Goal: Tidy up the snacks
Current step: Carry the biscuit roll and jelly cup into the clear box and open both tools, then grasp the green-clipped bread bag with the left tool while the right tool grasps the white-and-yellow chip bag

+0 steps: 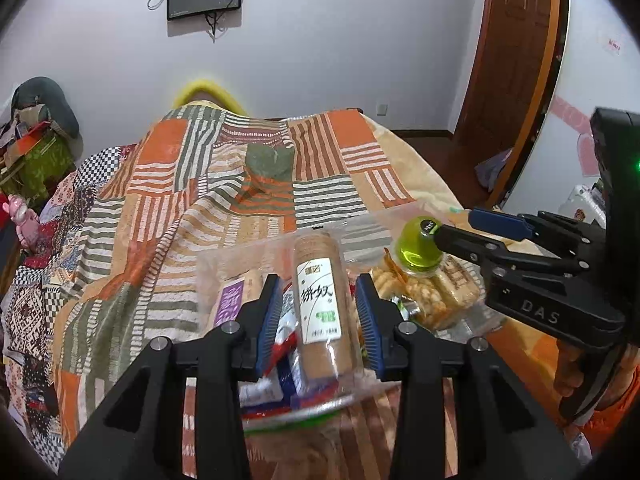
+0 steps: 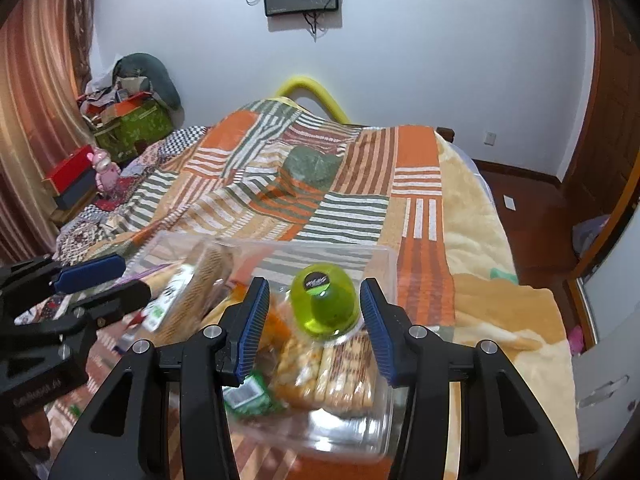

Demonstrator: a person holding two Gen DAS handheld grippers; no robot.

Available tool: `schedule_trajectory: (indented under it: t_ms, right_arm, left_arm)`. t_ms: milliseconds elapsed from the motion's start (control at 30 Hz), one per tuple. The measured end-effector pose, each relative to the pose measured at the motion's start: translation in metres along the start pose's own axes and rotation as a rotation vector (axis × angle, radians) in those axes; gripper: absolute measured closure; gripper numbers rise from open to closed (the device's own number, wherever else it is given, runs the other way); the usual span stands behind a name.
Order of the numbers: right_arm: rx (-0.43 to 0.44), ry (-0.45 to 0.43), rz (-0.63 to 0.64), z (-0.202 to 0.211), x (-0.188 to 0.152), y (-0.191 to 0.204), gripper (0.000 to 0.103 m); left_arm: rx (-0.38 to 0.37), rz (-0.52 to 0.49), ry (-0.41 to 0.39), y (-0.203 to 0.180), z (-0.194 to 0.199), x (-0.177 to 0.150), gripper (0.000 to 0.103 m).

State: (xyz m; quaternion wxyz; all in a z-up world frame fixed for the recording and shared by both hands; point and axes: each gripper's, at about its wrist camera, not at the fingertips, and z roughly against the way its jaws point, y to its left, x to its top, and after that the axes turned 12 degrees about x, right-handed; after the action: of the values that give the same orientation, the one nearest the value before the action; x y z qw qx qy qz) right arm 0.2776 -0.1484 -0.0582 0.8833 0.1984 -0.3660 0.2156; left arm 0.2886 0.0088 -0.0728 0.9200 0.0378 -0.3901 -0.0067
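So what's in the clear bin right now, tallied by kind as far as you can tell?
Green dome-shaped jelly cup: 1
Brown round cracker roll in clear wrap: 1
Clear packs of small golden biscuits: 2
Small green foil packet: 1
Purple-labelled pack: 1
Total: 6 I can distinguish; more red-and-white wrappers lie underneath.

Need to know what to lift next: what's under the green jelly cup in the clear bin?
The green jelly cup rests on clear packs of biscuits inside the clear bin. A green wrapper lies beside them. Anything beneath those packs is covered.

Green jelly cup (image 2: 325, 307); brown biscuit roll (image 1: 322, 308), white label; orange-green striped patchwork blanket (image 1: 224, 184).
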Motion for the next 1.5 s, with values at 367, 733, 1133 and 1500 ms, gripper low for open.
schedule_trajectory:
  t_ms: [367, 733, 1133, 1500]
  right_arm:
    - [0.07, 0.006, 0.037, 0.032, -0.037, 0.039, 0.055]
    - [0.172, 0.139, 0.016, 0.018, -0.094, 0.084, 0.049]
    - [0.19, 0.245, 0.049, -0.018, -0.12, 0.132, 0.032]
    - [0.273, 0.3, 0.031, -0.026, -0.133, 0.12, 0.031]
  left_arm:
    - [0.045, 0.011, 0.002, 0.032, 0.054, -0.049, 0.057]
    - [0.065, 0.067, 0.118, 0.058, 0.08, -0.144, 0.052]
    - [0.05, 0.139, 0.191, 0.075, 0.086, -0.2, 0.052]
    - [0.051, 0.128, 0.185, 0.072, 0.086, -0.2, 0.052]
